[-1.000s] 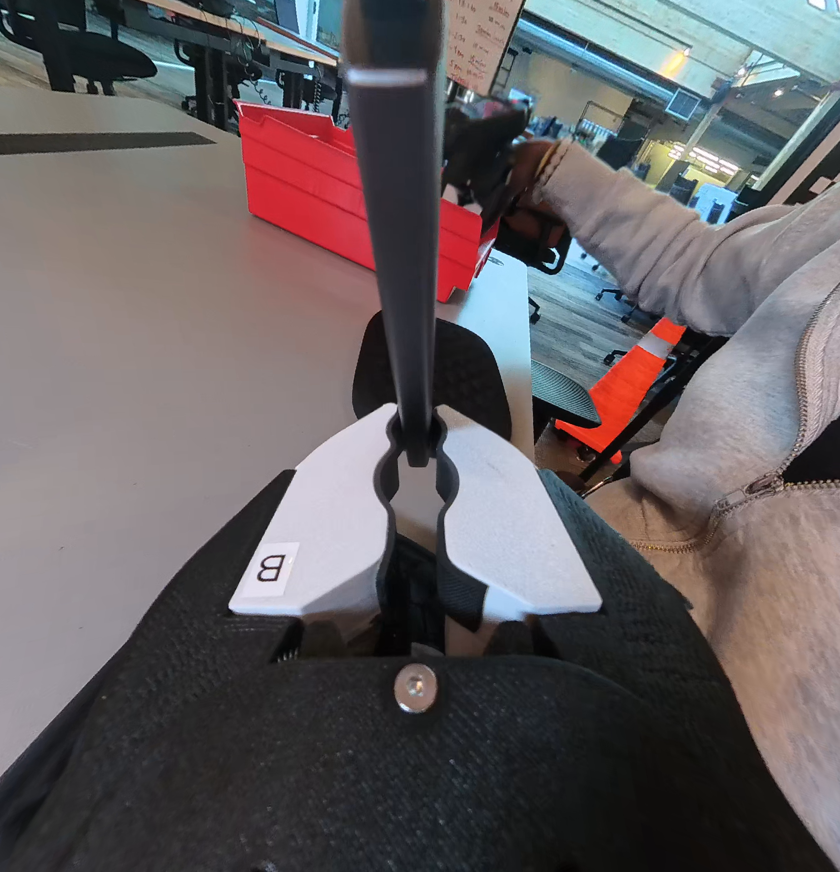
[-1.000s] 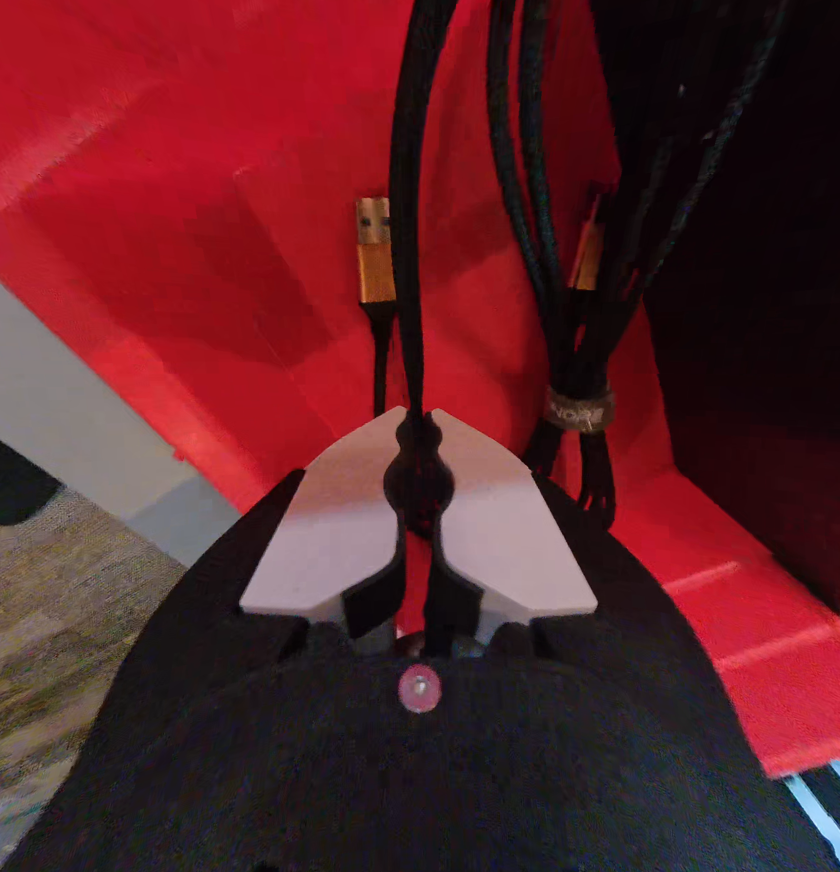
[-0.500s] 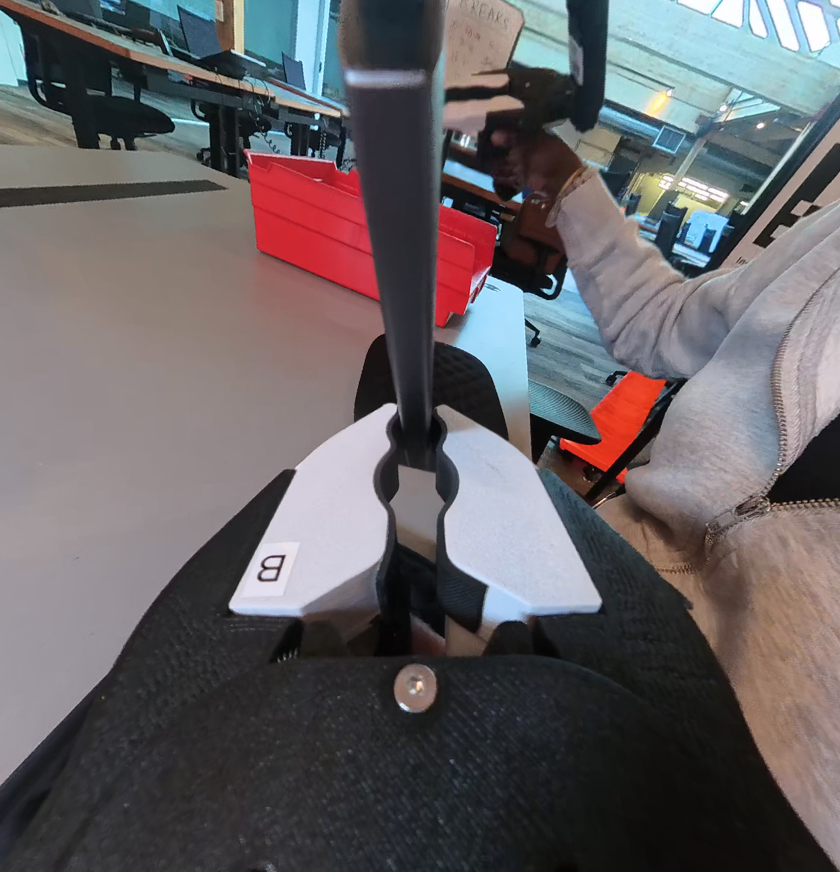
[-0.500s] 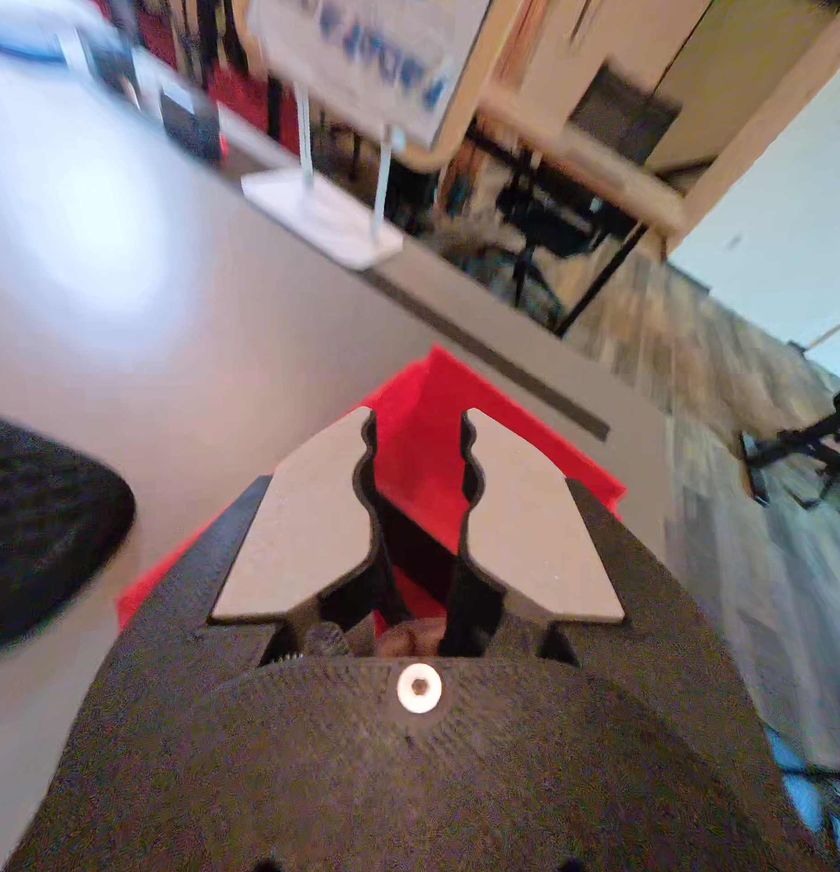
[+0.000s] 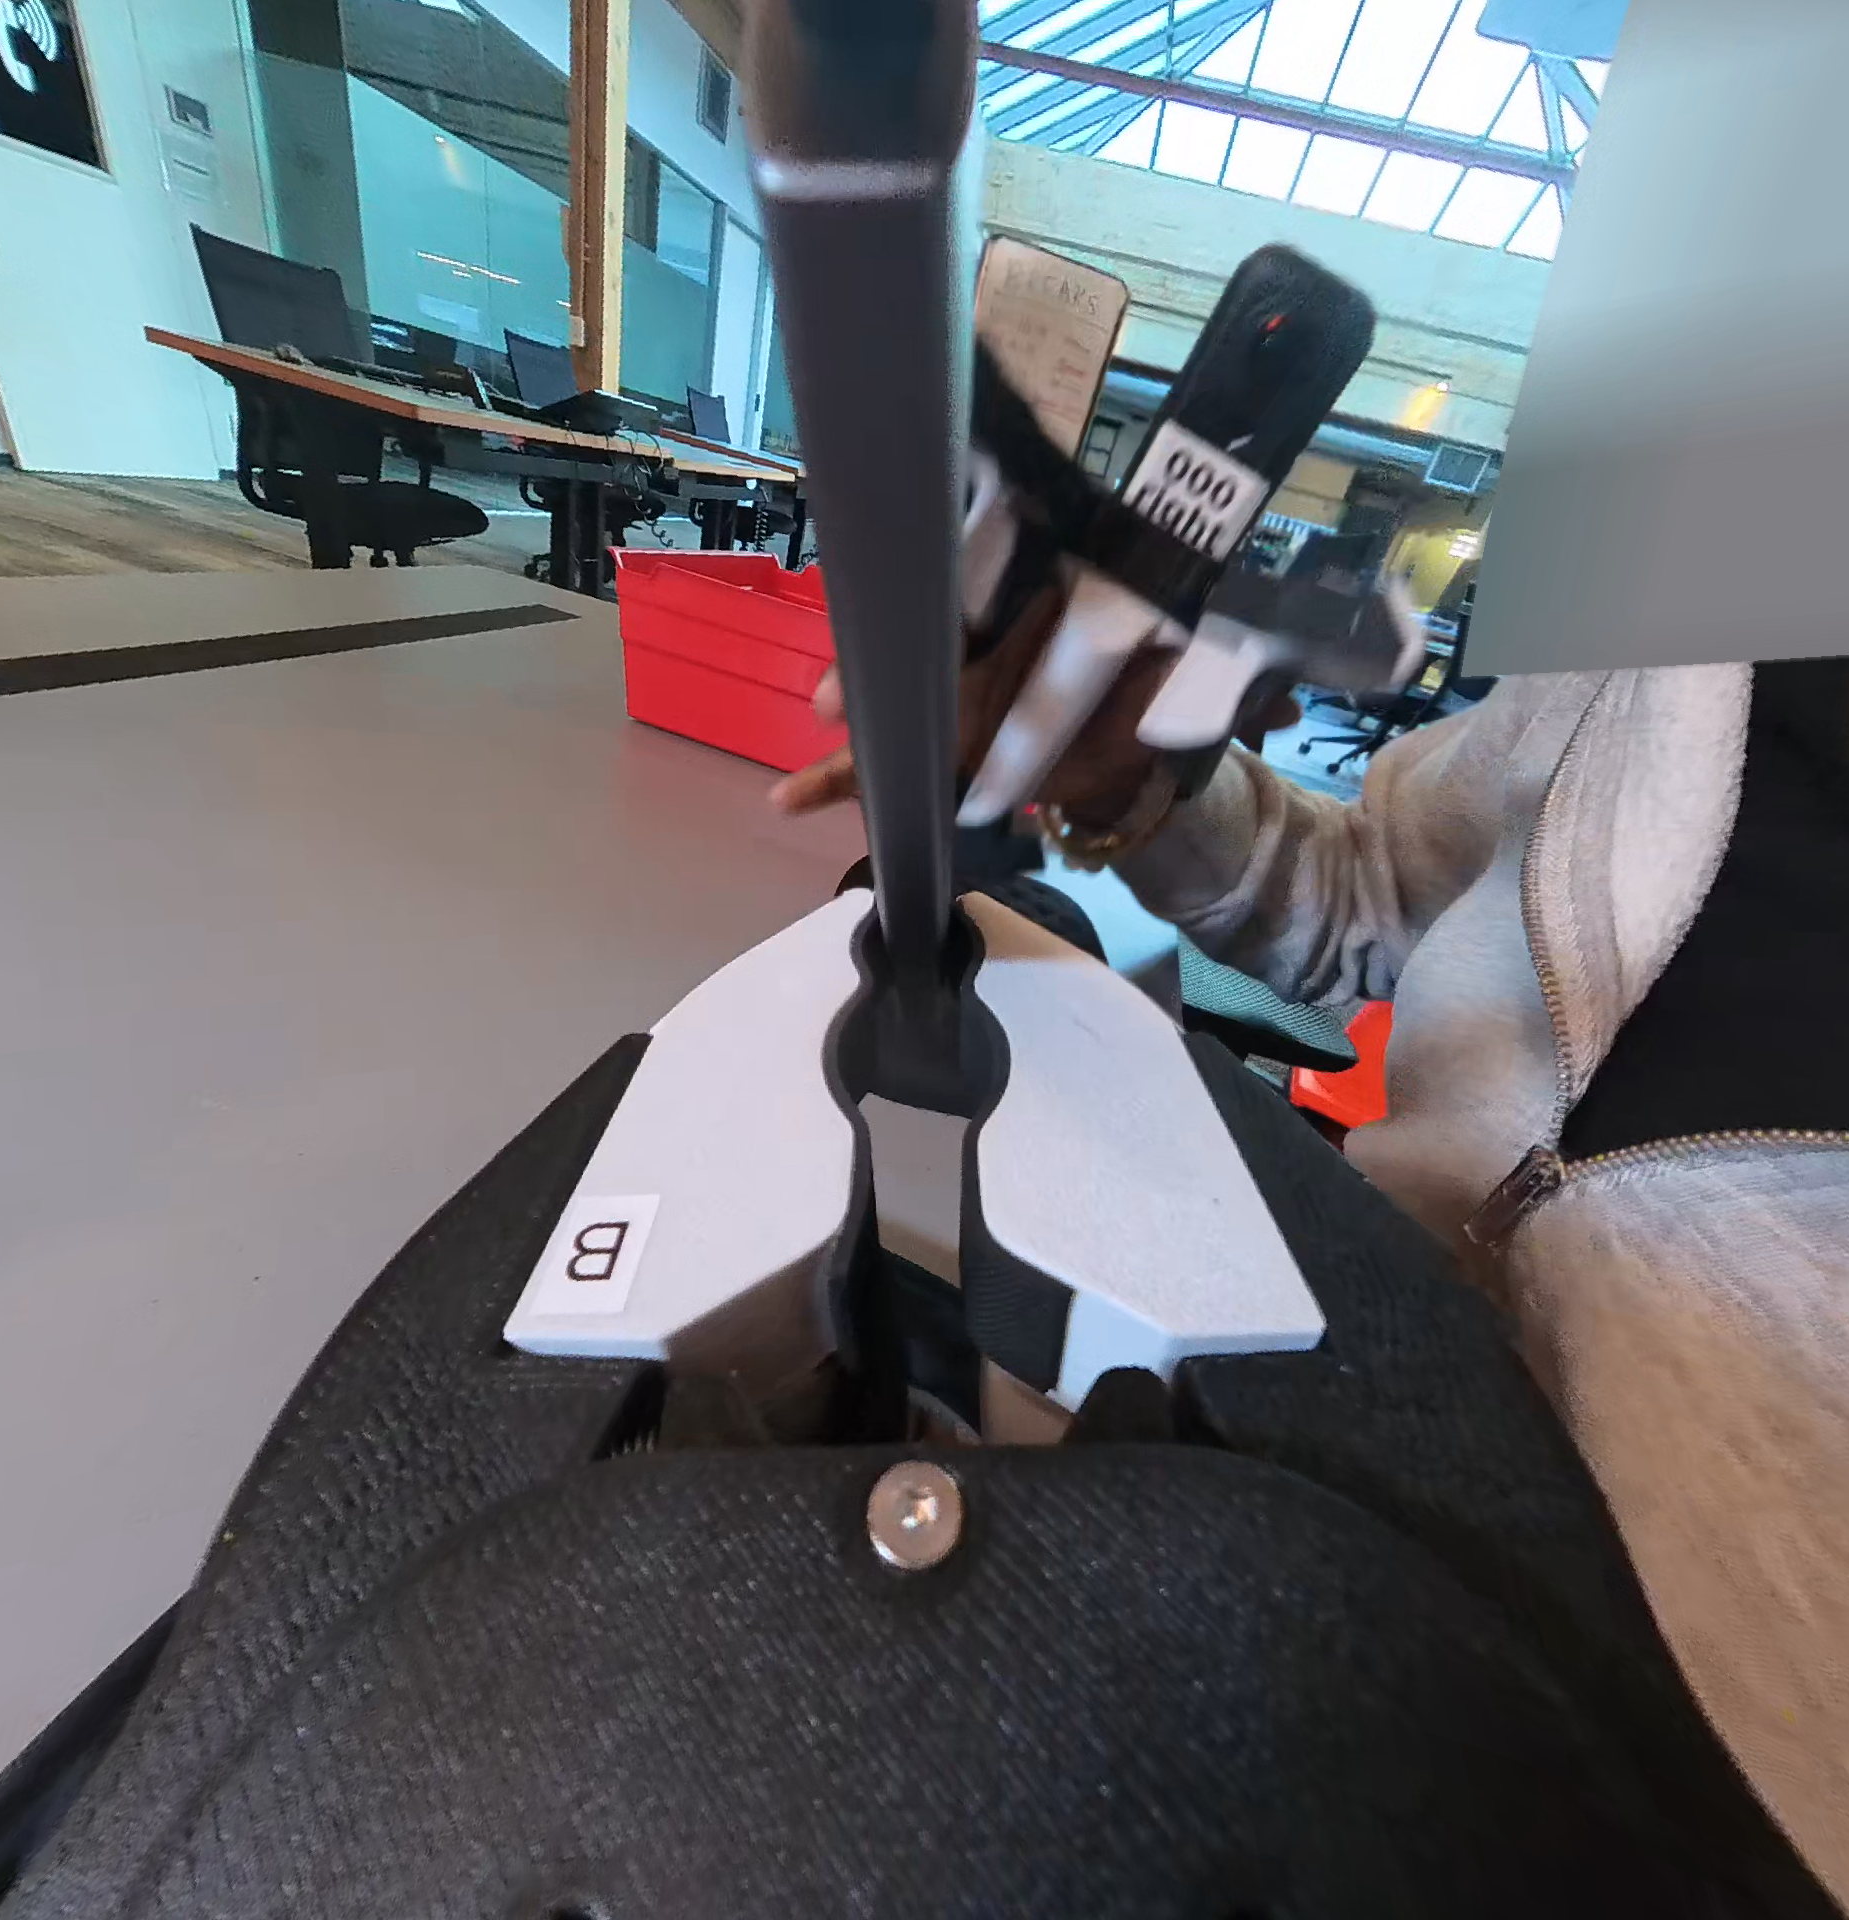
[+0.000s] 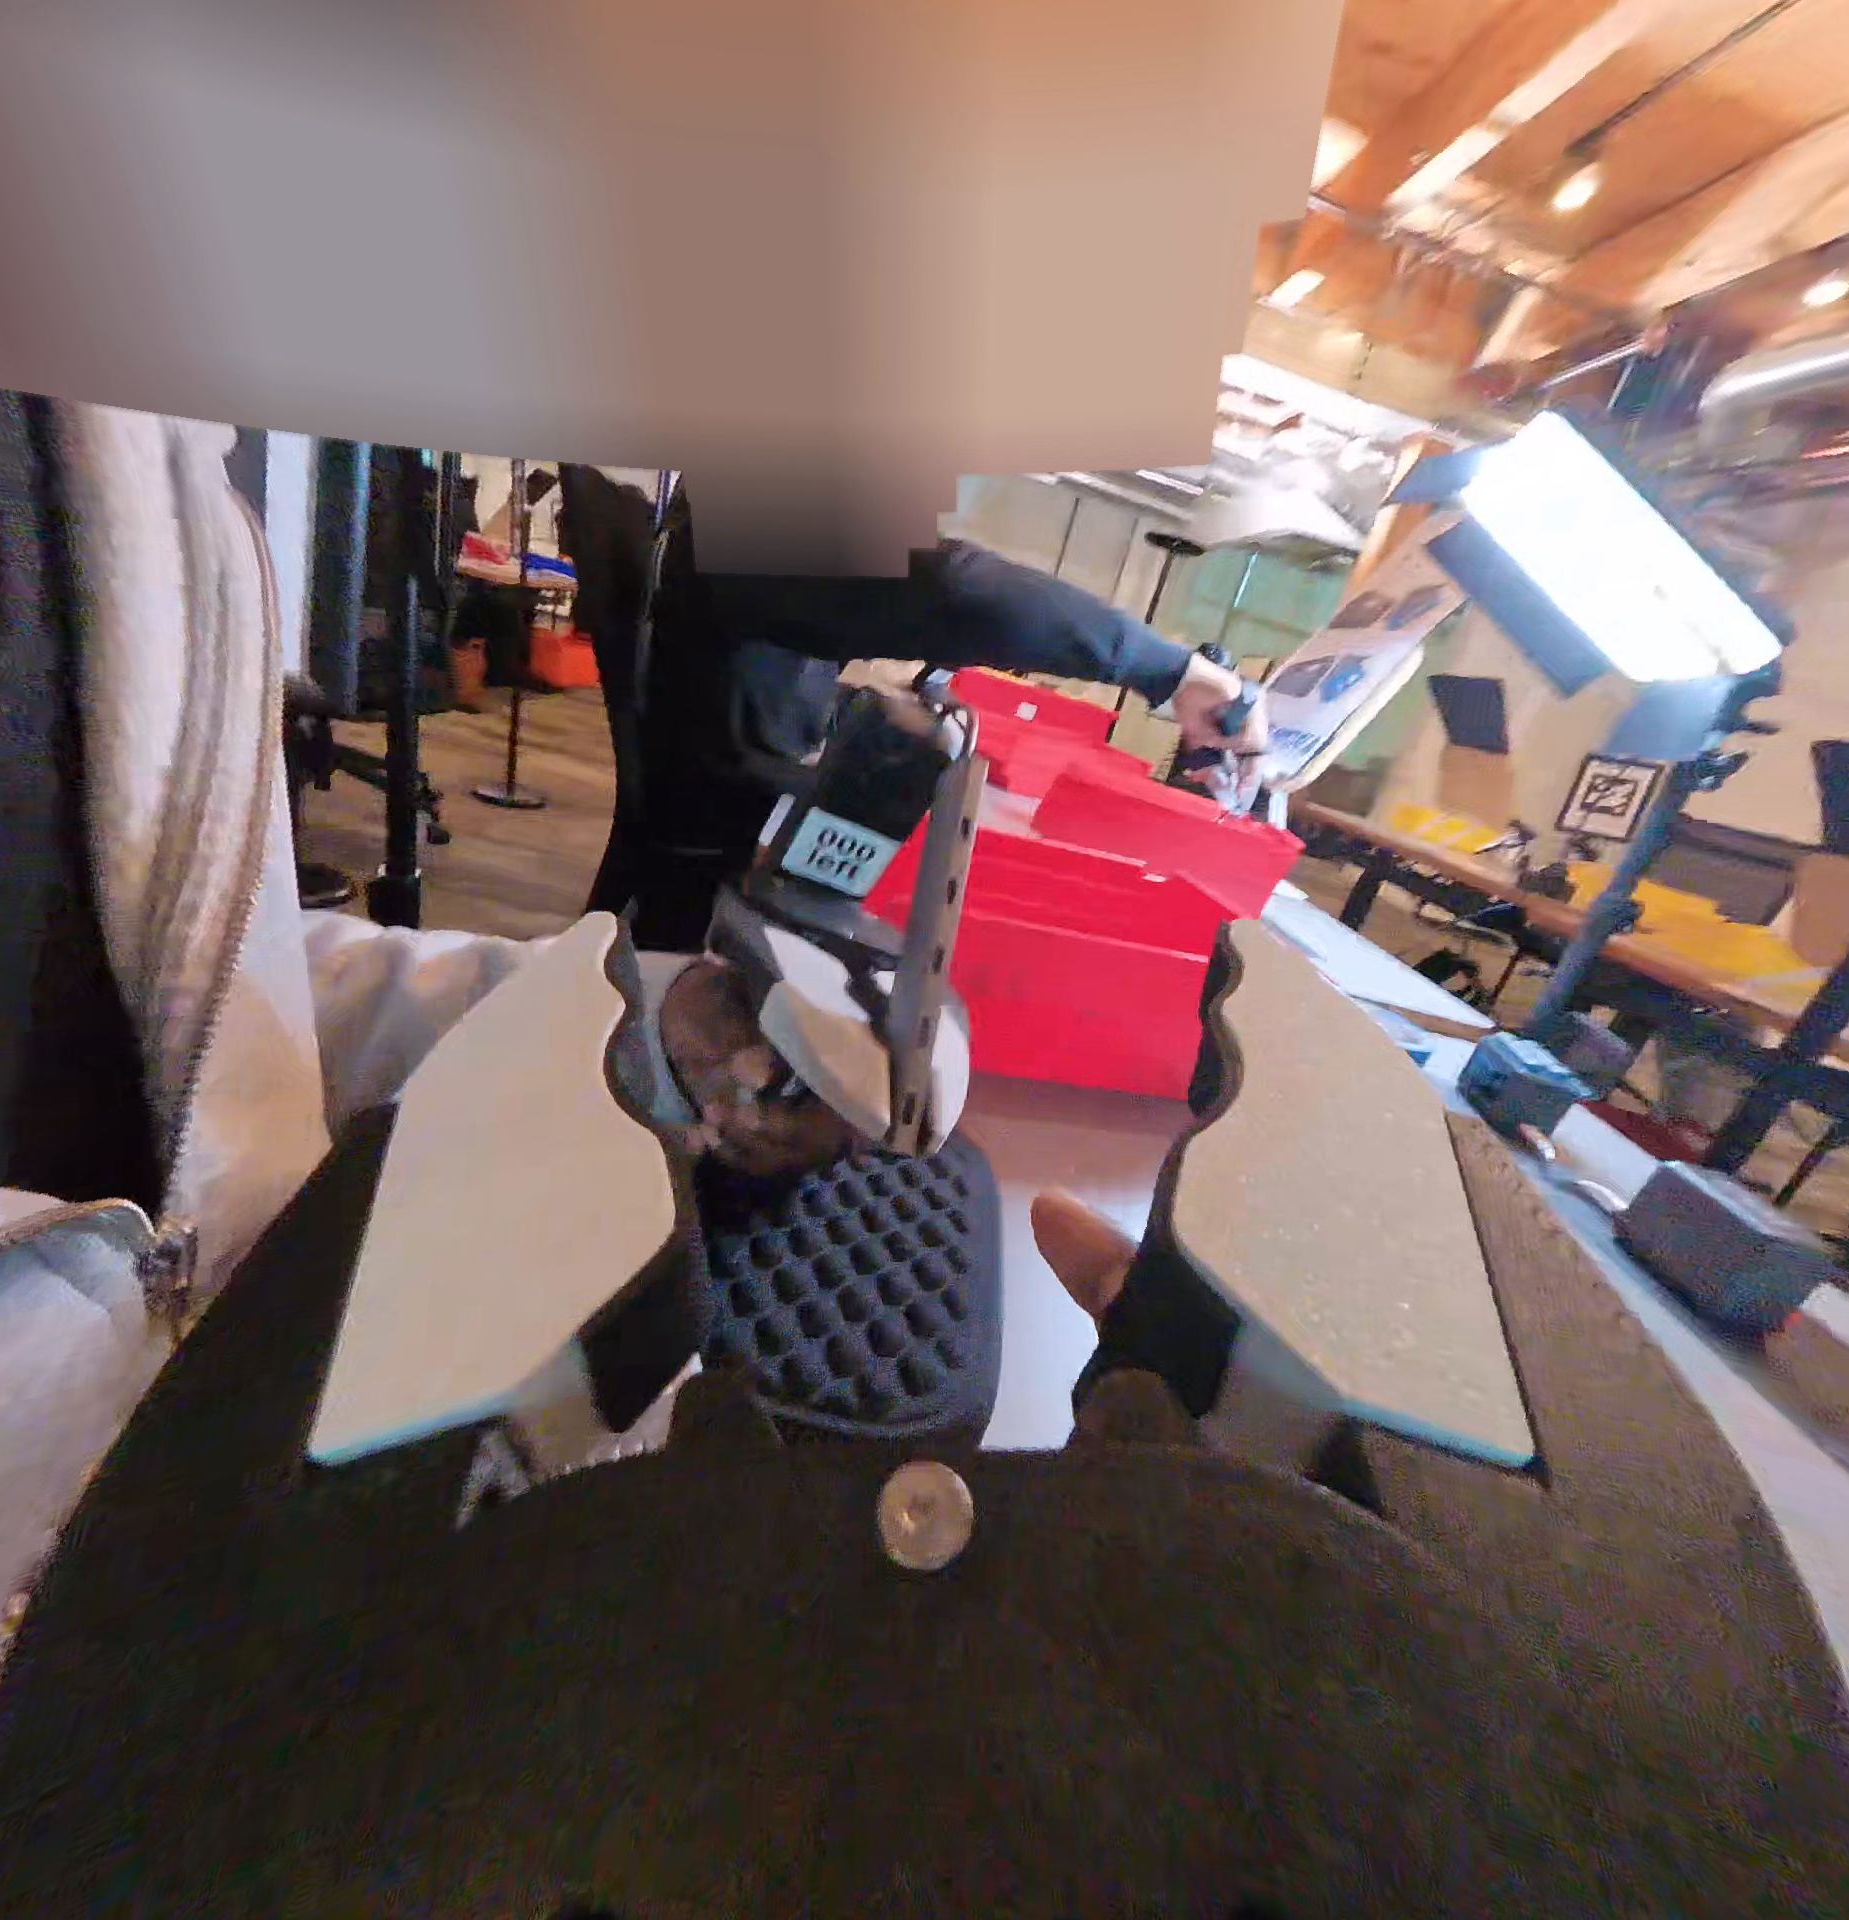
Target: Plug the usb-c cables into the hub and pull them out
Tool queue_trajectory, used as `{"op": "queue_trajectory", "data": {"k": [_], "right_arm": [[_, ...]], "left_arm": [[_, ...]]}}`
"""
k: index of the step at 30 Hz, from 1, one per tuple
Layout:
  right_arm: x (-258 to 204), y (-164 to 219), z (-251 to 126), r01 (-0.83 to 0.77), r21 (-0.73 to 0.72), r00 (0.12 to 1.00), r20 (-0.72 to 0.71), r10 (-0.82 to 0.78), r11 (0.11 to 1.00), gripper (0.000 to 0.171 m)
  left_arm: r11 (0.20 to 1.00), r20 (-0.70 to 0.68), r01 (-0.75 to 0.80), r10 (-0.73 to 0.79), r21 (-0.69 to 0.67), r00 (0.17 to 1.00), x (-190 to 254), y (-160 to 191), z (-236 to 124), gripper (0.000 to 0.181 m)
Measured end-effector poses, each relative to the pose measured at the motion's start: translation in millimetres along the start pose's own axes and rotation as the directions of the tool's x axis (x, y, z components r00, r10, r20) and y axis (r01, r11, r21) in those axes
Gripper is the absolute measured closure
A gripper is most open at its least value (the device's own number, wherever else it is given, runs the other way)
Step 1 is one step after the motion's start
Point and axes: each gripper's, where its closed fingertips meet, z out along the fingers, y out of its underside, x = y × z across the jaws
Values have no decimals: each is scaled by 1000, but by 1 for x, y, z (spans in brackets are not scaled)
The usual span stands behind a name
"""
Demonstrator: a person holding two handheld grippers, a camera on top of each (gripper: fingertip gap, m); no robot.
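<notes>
My left gripper (image 5: 915, 925) is shut on the lower end of a long dark grey hub (image 5: 878, 520), which stands up and away from it above the grey table (image 5: 328, 883). My right gripper (image 6: 920, 945) is wide open and empty. It faces the left gripper (image 6: 878, 1049) and the hub (image 6: 941, 904), whose side shows a row of ports. In the left wrist view the right gripper (image 5: 1117, 717) hangs in the air just right of the hub, fingers pointing down. No cable is in view.
A red bin (image 5: 712, 644) stands on the table behind the hub and also shows in the right wrist view (image 6: 1065, 935). A black dimpled pad (image 6: 858, 1278) lies below the grippers. Grey boxes (image 6: 1720, 1247) sit at the right. Another person's arm (image 6: 1055, 623) reaches over further red bins. The left gripper's tips are roughly 8 cm from the right gripper's.
My right gripper let go of a black cable in the red bin, rose out, opened wide and swung round toward the left gripper. The left gripper kept hold of the hub and tilted up.
</notes>
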Motion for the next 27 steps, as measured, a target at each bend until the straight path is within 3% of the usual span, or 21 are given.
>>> {"op": "queue_trajectory", "data": {"k": [2, 6, 16, 27], "right_arm": [[-3, 29, 13, -7, -20, 1000, 21, 7, 1000, 69], [-3, 48, 19, -314, 38, 948, 61, 311, 949, 81], [-1, 56, 17, -273, 10, 961, 35, 273, 962, 85], [-3, 61, 16, -146, -32, 989, -7, 146, 989, 82]], "left_arm": [[1000, 6, -9, 9, -7, 1000, 0, 1, 1, 170], [1000, 12, -9, 9, -23, 1000, -1, 3, 2, 170], [998, 7, 52, -52, 34, 999, -6, -3, -3, 170], [998, 58, 11, -15, 66, 998, -7, -6, -5, 170]]}}
